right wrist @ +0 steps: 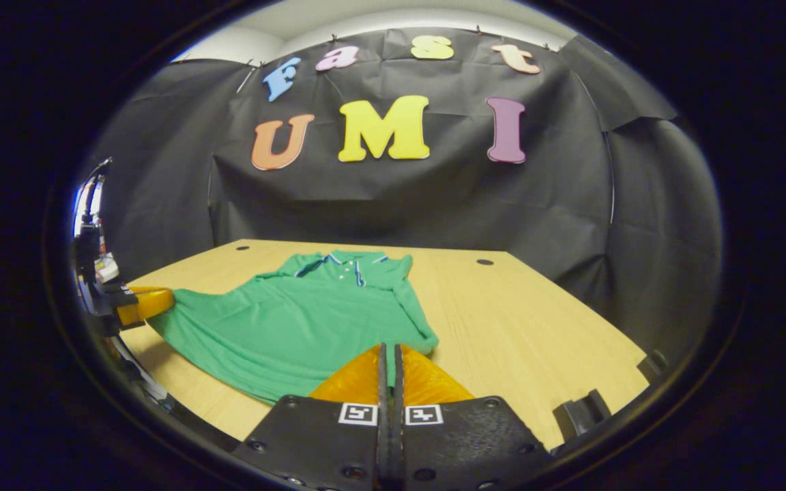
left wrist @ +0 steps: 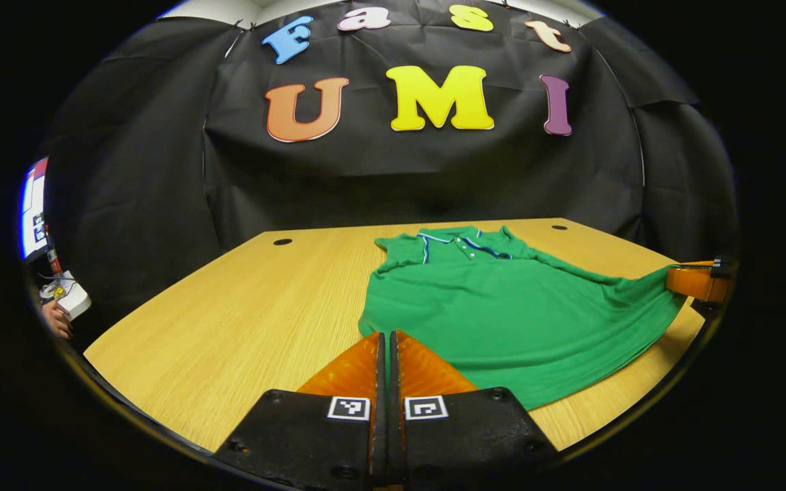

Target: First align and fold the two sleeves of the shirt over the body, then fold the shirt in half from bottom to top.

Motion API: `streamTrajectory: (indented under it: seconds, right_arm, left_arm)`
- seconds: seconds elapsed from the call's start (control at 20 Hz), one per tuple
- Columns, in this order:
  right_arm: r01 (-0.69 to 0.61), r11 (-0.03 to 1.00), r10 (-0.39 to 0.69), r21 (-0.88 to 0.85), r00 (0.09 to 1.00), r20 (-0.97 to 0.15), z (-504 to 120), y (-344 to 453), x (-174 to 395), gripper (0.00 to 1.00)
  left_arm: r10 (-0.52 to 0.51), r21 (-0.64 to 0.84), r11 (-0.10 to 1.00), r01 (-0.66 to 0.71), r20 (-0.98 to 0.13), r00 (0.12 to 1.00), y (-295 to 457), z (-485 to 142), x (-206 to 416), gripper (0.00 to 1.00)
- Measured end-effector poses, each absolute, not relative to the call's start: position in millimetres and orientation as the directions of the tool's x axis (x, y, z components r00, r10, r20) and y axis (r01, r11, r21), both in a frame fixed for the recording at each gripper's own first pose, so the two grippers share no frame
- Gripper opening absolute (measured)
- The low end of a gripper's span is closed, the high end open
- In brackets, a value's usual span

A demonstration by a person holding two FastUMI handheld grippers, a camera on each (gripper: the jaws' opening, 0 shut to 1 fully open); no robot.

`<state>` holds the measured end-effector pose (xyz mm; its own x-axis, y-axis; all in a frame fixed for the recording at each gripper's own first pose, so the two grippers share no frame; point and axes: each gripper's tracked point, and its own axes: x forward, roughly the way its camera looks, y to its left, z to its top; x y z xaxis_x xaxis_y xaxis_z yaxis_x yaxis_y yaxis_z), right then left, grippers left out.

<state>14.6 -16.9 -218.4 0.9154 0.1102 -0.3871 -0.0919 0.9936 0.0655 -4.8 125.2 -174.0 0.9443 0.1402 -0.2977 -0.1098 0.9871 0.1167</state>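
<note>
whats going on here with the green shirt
A person is folding a green polo shirt on a wooden table, holding a tool in each hand. In each gripper view that view's own tool, left and right, has its fingers closed at the shirt's bottom hem. The other tool shows farther off at the hem's opposite corner, where the fabric is pulled taut. The collar lies at the far end.

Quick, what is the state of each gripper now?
Left gripper: closed on the green shirt, at its hem.
Right gripper: closed on the shirt's hem too.
</note>
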Motion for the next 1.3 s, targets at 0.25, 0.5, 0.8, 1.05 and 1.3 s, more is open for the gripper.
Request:
streamTrajectory:
  seconds: [0.25, 0.5, 0.8, 1.05, 1.3]
  right_arm:
    - [-0.081, 0.996, 0.091, 0.048, 0.956, -0.278, -176, -15, 86, 0.00]
    - [-0.034, 0.998, 0.046, 0.055, 0.971, -0.233, -167, -13, 189, 0.00]
    - [0.018, 1.000, -0.014, 0.020, 0.979, -0.205, -189, 4, 329, 0.00]
    - [0.079, 0.997, -0.075, 0.011, 0.972, -0.221, -238, -2, 427, 0.00]
    - [0.120, 0.989, -0.090, 0.090, 0.955, -0.283, -274, -22, 501, 0.00]
  left_arm:
    - [0.146, 0.110, 0.986, -0.123, -0.235, 0.961, 143, -136, 51, 0.06]
    - [0.151, 0.087, 0.987, -0.136, -0.190, 0.970, 160, -115, 139, 0.06]
    - [0.136, 0.059, 0.990, -0.127, -0.202, 0.970, 173, -139, 271, 0.06]
    - [0.153, 0.041, 0.988, -0.148, -0.214, 0.965, 193, -175, 359, 0.06]
    - [0.111, -0.022, 0.993, -0.119, -0.237, 0.965, 202, -194, 432, 0.06]
